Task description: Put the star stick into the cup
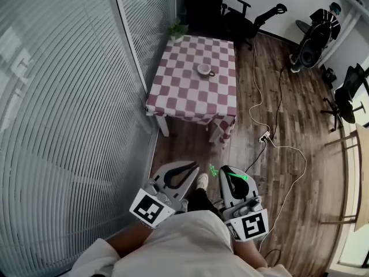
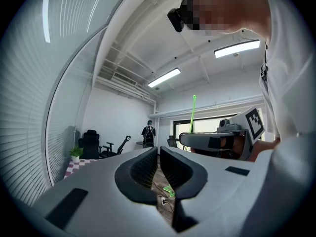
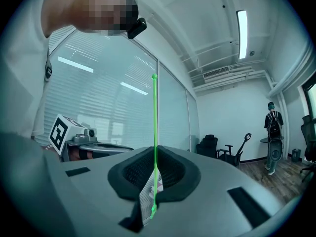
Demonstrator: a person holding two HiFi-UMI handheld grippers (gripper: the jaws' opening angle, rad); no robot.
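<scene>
Since the right claw is closed tight on the stick, its pads pinching the thin green shaft, the stick stands upright across the level jaws. One long end rises well above them and a shorter end pokes out beneath. That firm pinch is probably what stops so slim a thing from swinging while it is carried. The star seems to be at the lower end, though it is small and hard to place for certain. The left claw is level just beside the right one, its jaws drawn together to a thin slit with only floor showing through. It holds nothing and looks spare for now, perhaps kept ready to steady the cup. The cup sits near the middle of the checked table, well ahead of both claws with bare wood floor between, so the stick is not yet near it and the step in hand is the approach. An upright hold suits what follows, since the low end could go straight down into the cup's mouth. The mouth is small, so the aim will need care.
</scene>
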